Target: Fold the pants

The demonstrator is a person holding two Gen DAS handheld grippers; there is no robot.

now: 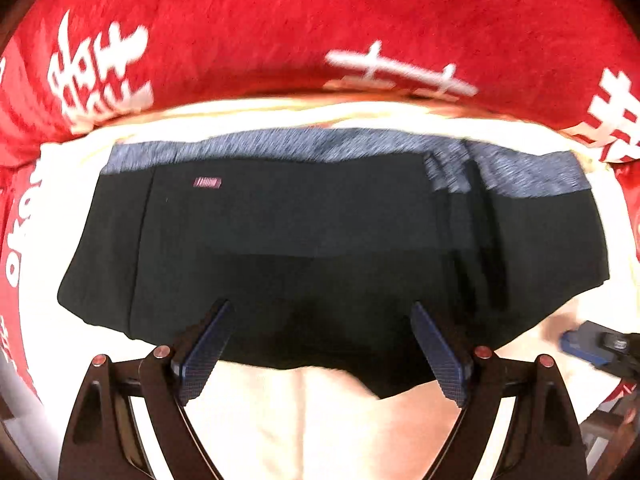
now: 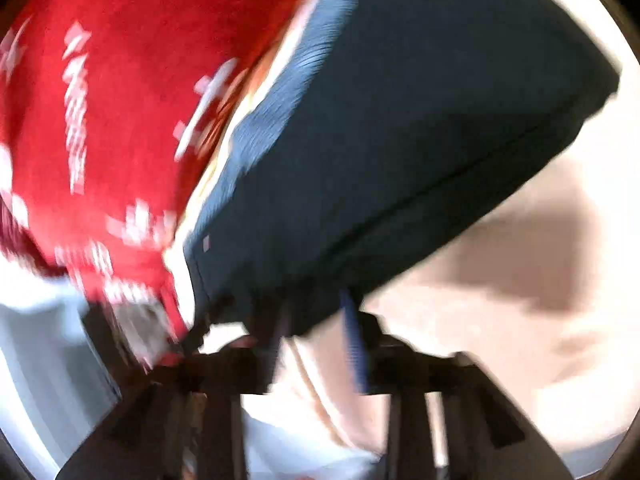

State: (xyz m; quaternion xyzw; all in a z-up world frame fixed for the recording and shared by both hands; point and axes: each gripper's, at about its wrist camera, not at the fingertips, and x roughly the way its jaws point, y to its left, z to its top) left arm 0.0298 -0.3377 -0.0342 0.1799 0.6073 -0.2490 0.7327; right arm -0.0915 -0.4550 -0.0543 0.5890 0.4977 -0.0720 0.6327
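This looks like a bedroom at home: a plush red blanket (image 1: 320, 20) with white lettering lies bunched just behind the cream sheet (image 1: 320, 420), which is spread out flat like bedding.

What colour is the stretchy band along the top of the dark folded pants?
The waistband is speckled blue-grey, unlike the black pants. It shows best in the left wrist view.

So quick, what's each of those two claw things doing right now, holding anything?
Left gripper: open, holding nothing, above the folded black pants.
Right gripper: too blurred to tell; the pants' edge lies at its fingers.
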